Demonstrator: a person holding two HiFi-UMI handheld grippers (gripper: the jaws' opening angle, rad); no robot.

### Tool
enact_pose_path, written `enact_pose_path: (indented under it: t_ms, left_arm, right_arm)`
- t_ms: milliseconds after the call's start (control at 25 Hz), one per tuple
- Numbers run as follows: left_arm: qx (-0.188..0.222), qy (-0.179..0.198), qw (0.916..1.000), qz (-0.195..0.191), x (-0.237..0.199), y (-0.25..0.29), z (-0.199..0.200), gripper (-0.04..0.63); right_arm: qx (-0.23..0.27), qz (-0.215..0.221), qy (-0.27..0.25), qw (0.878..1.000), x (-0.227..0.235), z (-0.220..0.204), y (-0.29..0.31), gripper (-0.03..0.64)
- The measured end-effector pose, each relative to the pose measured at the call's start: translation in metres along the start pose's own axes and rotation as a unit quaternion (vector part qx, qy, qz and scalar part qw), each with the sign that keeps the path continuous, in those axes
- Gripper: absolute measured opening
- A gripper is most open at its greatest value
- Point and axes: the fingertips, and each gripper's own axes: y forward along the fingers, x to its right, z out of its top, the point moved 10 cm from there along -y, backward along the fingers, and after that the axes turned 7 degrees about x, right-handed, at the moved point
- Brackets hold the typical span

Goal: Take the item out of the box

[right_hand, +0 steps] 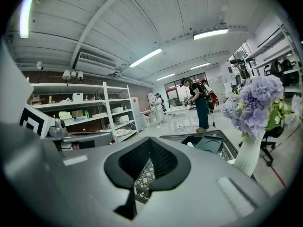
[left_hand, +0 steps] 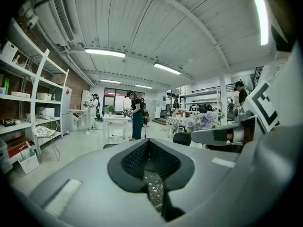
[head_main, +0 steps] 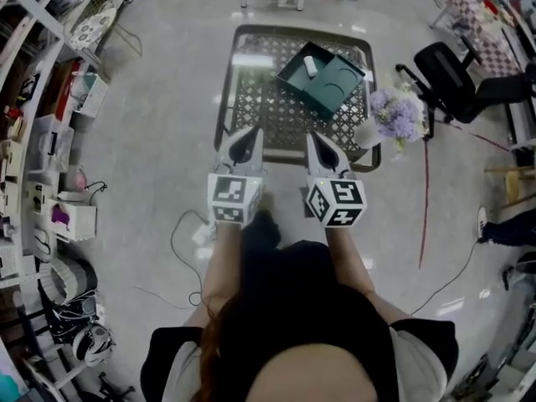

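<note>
Reaching is the job in hand, I reckon; the person stands short of the lattice-topped surface (head_main: 251,99), with the left gripper (head_main: 244,145) and the right gripper (head_main: 323,147) held out side by side over its near edge, both well apart from the box (head_main: 328,86). Jaws on each are pressed together with nothing between them; so one pair wants spreading before it gets to the box, and I'd pick the right, which is nearer. It should come down from above and steer clear of the vase of purple flowers (head_main: 392,117) at the surface's right corner, which looks easy to knock over; the left could steady the box's wall, since a light box may slide or lift with the item. The box is dark green and lies open, set askew toward the far right of the surface; a small white item (head_main: 310,64) lies in its far-left part; the part beside it shows a round recess, empty as far as I can see.
</note>
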Motion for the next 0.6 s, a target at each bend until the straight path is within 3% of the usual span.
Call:
enact_pose_path:
  t_ms: [600]
  left_arm:
    - [-0.003,-0.006,0.9997,-0.024,-0.051,0.063,0.002,0.008]
  right_arm:
    - [-0.004,-0.025,0.001,1.000,0.009,0.008,0.068,0.002]
